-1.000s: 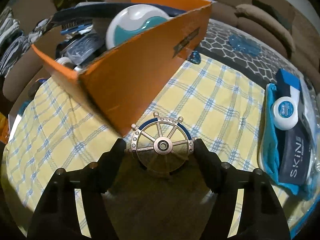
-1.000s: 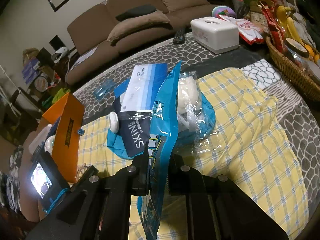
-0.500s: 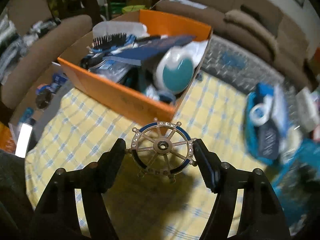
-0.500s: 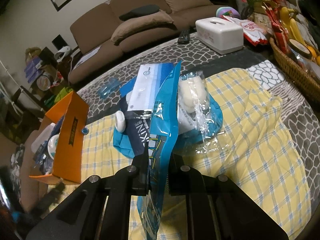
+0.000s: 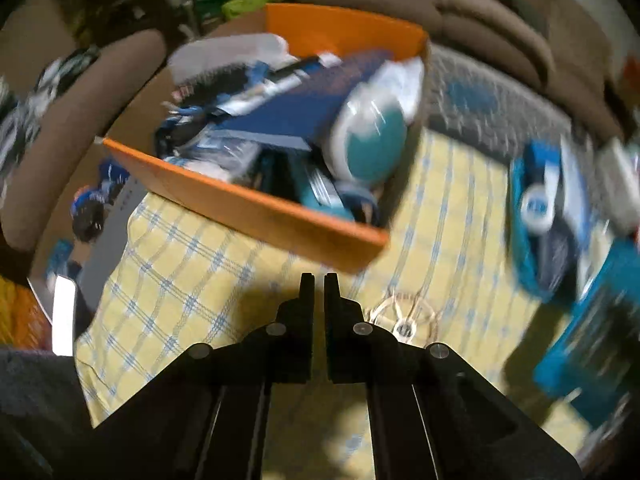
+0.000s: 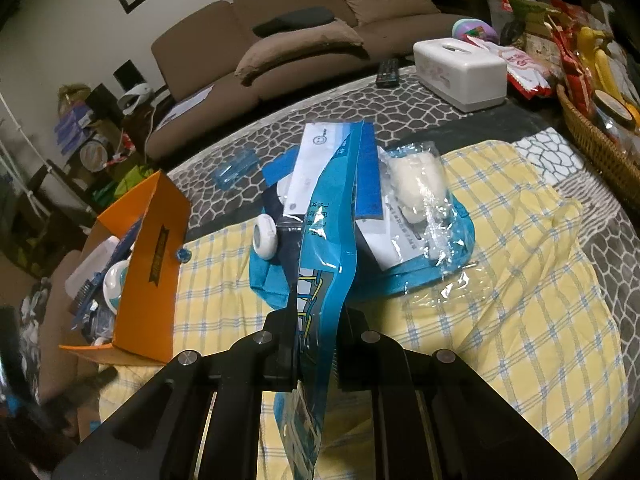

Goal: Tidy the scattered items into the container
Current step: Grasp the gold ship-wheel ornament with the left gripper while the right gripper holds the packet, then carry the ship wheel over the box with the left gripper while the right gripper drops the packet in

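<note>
Left gripper (image 5: 314,280) fingers (image 5: 306,292) are pinched nearly together w/ only a thin slit between them, nothing held; they hang over the yellow checked cloth (image 5: 192,280), tips just short of the near wall of the orange box (image 5: 256,208). Left wrist view is motion-blurred. Box sits on the cloth's far-left part and is packed: a hairbrush (image 5: 216,80), blue packets, and a white-and-teal round case (image 5: 372,144) leaning at its right end. Just right of the left fingers, the ship-wheel ornament (image 5: 406,320) lies flat on the cloth, apart from the fingers, outside the box. Further right, a teal pouch (image 5: 520,248) w/ a small white round floss case (image 5: 538,208) on it; in the right wrist view the same floss case (image 6: 265,242) rests at the pouch's left edge, w/ a white-and-blue flat pack (image 6: 320,168) and a clear bag of white stuff (image 6: 416,184) piled on the pouch. Right gripper (image 6: 316,312) fingers (image 6: 286,320) are clamped on a blue foil packet (image 6: 324,272), held edge-on and upright above the cloth, near side of the pile. Far right on the worktop: white tissue box (image 6: 460,68), a remote (image 6: 388,72) to its left, wicker basket (image 6: 592,140) at the edge.
</note>
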### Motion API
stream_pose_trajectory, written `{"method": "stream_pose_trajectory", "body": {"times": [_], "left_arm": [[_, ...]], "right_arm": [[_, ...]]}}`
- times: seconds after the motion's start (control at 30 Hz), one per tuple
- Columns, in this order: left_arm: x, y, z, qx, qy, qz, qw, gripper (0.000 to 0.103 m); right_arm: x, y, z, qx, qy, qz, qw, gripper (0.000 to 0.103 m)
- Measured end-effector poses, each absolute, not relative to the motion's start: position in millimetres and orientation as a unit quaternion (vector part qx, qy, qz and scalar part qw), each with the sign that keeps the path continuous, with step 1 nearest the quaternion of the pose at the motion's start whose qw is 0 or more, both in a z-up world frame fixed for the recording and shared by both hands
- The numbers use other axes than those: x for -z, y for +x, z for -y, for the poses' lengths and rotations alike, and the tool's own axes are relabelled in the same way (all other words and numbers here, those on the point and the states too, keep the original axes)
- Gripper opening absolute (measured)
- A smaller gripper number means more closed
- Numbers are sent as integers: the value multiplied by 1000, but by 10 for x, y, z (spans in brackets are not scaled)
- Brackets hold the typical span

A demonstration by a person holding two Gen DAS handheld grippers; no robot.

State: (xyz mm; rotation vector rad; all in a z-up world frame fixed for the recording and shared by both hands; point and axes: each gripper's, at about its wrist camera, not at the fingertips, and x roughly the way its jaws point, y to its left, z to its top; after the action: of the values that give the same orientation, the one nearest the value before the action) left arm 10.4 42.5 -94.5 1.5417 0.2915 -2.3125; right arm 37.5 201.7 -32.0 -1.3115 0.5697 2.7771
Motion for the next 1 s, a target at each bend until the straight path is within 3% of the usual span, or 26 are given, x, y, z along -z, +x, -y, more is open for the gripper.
{"method": "stream_pose_trajectory", "body": {"times": [0.1, 0.17, 0.27, 0.5, 0.67, 0.8, 0.9, 1.0], "left_arm": [[1085, 101, -582, 807, 565, -74, 158, 23], [1175, 93, -726, 801, 579, -59, 140, 49], [1258, 59, -941, 810, 571, -30, 130, 67], [1542, -40, -1207, 815, 565, 0, 130, 83], [1571, -24, -1235, 842, 522, 2, 138, 103], [1637, 19, -1071, 840, 525, -67, 123, 103], [1627, 59, -1064, 847, 520, -56, 96, 98], [1530, 100, -1024, 856, 513, -43, 49, 70]], "right_arm": [[316, 396, -2085, -888, -419, -188, 15, 11], [334, 404, -2134, -887, -420, -191, 18, 11], [375, 408, -2175, -884, -425, -192, 21, 11], [512, 376, -2206, -876, -440, -196, 20, 11], [542, 364, -2217, -874, -444, -198, 20, 11], [537, 362, -2228, -874, -442, -199, 22, 11], [515, 370, -2251, -875, -439, -203, 25, 11], [492, 377, -2245, -877, -437, -195, 27, 11]]}}
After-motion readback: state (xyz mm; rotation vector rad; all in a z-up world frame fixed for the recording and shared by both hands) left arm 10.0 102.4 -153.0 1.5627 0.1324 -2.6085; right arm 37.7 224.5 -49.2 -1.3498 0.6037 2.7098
